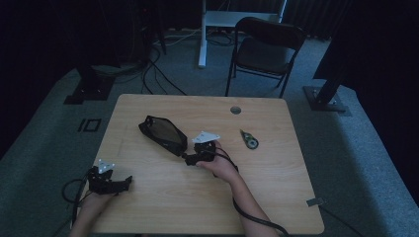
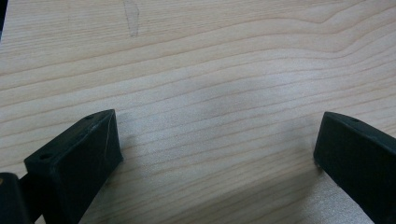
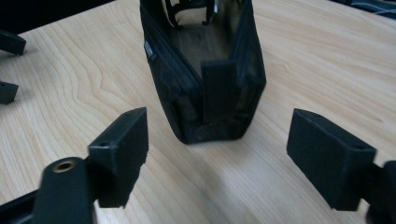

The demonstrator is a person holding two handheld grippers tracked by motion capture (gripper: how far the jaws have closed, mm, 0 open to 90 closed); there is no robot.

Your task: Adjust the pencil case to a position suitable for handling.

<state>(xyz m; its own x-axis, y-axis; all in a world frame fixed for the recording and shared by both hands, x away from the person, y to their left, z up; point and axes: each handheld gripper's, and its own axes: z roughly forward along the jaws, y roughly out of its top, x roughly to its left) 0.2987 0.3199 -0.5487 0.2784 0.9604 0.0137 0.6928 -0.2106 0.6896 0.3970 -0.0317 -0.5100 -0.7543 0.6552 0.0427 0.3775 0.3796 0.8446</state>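
Note:
An open black mesh pouch point(image 1: 163, 133) lies on the wooden table point(image 1: 276, 187), left of its middle. My right gripper point(image 1: 188, 159) sits just in front of the pouch's near end, open. In the right gripper view the pouch point(image 3: 205, 88) stands a little beyond the gripper point(image 3: 217, 154), with its end strap facing me and neither jaw touching it. My left gripper point(image 1: 128, 181) rests near the table's front left corner, open. In the left gripper view, bare wood lies between its spread jaws point(image 2: 217, 149).
A small green and black object point(image 1: 249, 139), perhaps a tape dispenser, lies right of the pouch. A round cable hole point(image 1: 235, 109) is near the table's far edge. A black folding chair point(image 1: 267, 47) stands behind the table. Cables trail off the front edge.

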